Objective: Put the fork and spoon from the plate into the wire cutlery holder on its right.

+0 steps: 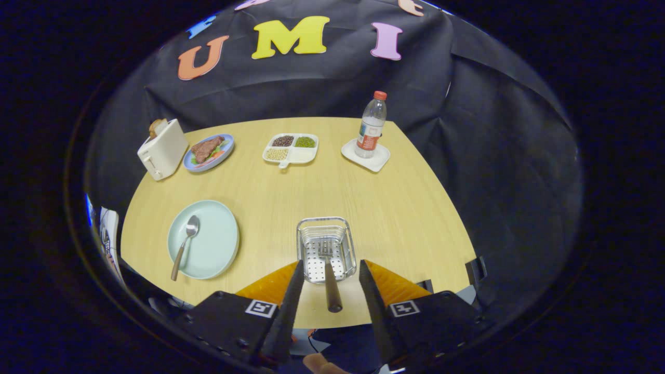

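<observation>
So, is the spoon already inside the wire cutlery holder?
No, the spoon lies on the green plate, left of the holder, where the fork stands between the open gripper fingers.

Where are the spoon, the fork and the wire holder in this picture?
spoon [192, 226]: gripper view, on its bowl, lying on the pale green plate.
fork [332, 291]: gripper view, on its dark handle, between the open fingers.
wire cutlery holder [300, 244]: gripper view, on its left wall.
</observation>
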Tool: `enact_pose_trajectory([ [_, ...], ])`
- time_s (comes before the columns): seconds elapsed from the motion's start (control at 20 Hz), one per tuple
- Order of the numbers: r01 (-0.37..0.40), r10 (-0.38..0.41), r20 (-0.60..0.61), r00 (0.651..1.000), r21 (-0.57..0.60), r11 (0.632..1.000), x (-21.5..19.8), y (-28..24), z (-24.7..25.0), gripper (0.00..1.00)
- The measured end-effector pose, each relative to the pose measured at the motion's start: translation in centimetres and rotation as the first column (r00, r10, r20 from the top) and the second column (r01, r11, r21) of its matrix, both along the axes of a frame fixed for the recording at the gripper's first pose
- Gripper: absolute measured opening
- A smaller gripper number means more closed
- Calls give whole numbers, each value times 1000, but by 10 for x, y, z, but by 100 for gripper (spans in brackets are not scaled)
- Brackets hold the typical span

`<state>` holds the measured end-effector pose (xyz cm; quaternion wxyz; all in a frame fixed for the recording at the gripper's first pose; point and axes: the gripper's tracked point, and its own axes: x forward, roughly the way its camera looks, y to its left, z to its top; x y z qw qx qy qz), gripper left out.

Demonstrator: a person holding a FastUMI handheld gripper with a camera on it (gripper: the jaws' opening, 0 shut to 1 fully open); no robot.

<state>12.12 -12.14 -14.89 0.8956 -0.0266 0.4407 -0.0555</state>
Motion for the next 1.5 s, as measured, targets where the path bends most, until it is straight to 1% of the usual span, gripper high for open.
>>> enact_pose_trajectory([
  [0.05, 5, -5, 2, 1000, 3, 1000, -1, 5, 3, 79],
  [0.15, 0, 0, 2, 1000, 23, 1000, -2, 19, 6, 89],
  [0.35, -14, 14, -4, 1000, 59, 998, -3, 55, 12, 88],
  [0.5, -48, 49, -18, 999, 72, 996, -3, 89, 6, 88],
  [0.8, -114, 128, -95, 987, 143, 983, -3, 170, -28, 88],
  [1.0, -151, 175, -135, 975, 171, 974, -2, 217, -51, 85],
  [1.2, -167, 202, -191, 961, 181, 969, -3, 250, -77, 86],
  [1.4, -166, 206, -230, 951, 181, 969, 0, 276, -97, 86],
  [1.5, -151, 195, -244, 950, 187, 971, 3, 286, -105, 86],
])
